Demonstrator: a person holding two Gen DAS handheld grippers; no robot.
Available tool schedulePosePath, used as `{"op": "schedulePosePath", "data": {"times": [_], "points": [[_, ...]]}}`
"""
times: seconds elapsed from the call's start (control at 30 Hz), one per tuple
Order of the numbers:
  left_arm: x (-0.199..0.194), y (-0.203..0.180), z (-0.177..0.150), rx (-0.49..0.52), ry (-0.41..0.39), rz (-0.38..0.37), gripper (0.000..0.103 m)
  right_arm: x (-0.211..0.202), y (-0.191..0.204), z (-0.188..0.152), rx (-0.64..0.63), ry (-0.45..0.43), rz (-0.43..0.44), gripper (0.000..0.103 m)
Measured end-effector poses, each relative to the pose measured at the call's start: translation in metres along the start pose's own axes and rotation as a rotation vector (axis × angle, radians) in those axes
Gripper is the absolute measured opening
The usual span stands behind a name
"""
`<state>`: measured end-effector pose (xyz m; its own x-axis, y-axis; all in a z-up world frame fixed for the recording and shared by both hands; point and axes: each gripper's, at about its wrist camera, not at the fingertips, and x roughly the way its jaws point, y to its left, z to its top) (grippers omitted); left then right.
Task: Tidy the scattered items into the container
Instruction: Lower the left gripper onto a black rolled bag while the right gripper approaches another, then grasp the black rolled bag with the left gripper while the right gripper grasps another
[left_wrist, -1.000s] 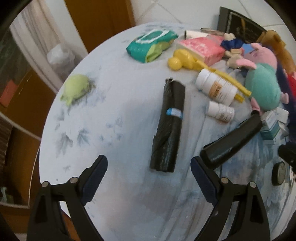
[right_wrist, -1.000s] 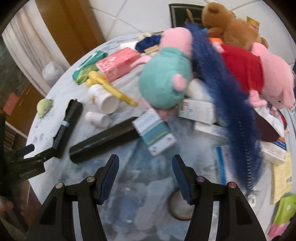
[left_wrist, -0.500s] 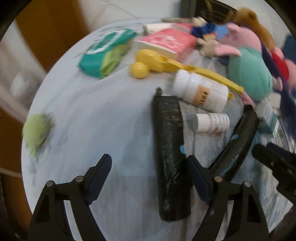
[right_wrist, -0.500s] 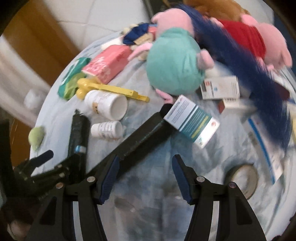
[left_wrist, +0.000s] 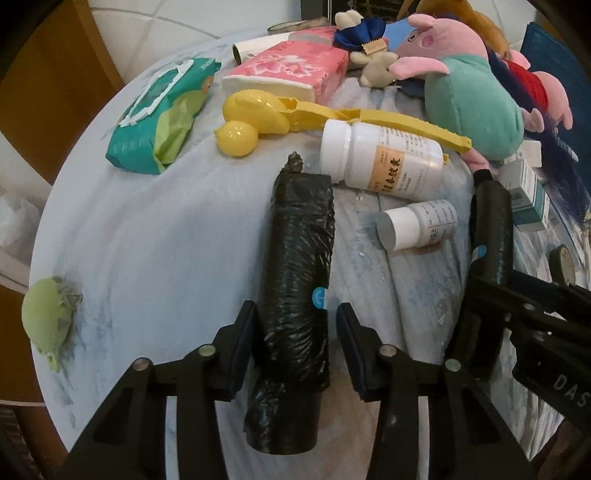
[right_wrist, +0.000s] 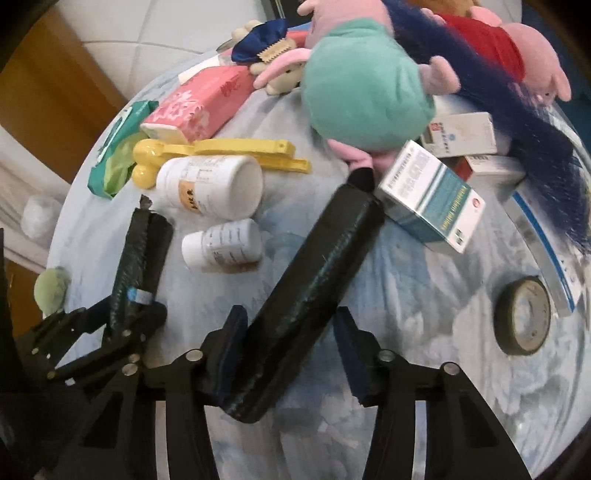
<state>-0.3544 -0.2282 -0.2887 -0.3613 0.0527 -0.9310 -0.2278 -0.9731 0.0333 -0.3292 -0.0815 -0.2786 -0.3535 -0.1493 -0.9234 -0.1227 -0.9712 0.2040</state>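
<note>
now straddling the left black roll, left gripper closing, maybe touching; beside it, right gripper narrowing around second roll, formerly clear.

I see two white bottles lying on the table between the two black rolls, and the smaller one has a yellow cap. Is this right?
Not quite: the smaller bottle has a grey cap, as the left wrist view shows. The two white bottles, the larger one too, do lie between the black rolls.

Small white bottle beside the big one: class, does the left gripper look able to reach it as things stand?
Probably not yet: the left gripper is closing astride a black roll, so its fingers are occupied. The small white bottle itself lies uncovered.
</note>
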Motion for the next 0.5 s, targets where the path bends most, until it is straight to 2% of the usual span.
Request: {"op": "schedulePosePath", "data": {"times": [0.07, 0.1, 0.13, 0.2, 0.23, 0.27, 0.5], "points": [[0.000, 0.000, 0.000, 0.004, -0.009, -0.001, 0.044, 0.002, -0.001, 0.000, 0.011, -0.002, -0.005, 0.049], [-0.001, 0.000, 0.000, 0.004, -0.012, -0.003, 0.044, 0.005, -0.002, 0.000, 0.021, -0.005, -0.021, 0.060], [-0.001, 0.001, -0.001, 0.005, -0.016, -0.006, 0.044, 0.006, -0.003, 0.000, 0.027, -0.009, -0.035, 0.064], [-0.001, 0.003, -0.003, 0.006, -0.024, -0.014, 0.044, 0.006, -0.002, -0.001, 0.021, -0.023, -0.058, 0.065], [-0.002, 0.004, -0.004, 0.006, -0.029, -0.014, 0.042, 0.007, 0.001, -0.002, 0.002, -0.026, -0.070, 0.062], [-0.003, 0.004, -0.006, 0.008, -0.034, -0.015, 0.034, 0.006, 0.004, -0.003, -0.014, -0.029, -0.071, 0.049], [-0.025, 0.001, -0.015, 0.022, -0.075, -0.040, 0.034, -0.004, 0.014, -0.014, -0.043, -0.041, -0.093, 0.040]]}}
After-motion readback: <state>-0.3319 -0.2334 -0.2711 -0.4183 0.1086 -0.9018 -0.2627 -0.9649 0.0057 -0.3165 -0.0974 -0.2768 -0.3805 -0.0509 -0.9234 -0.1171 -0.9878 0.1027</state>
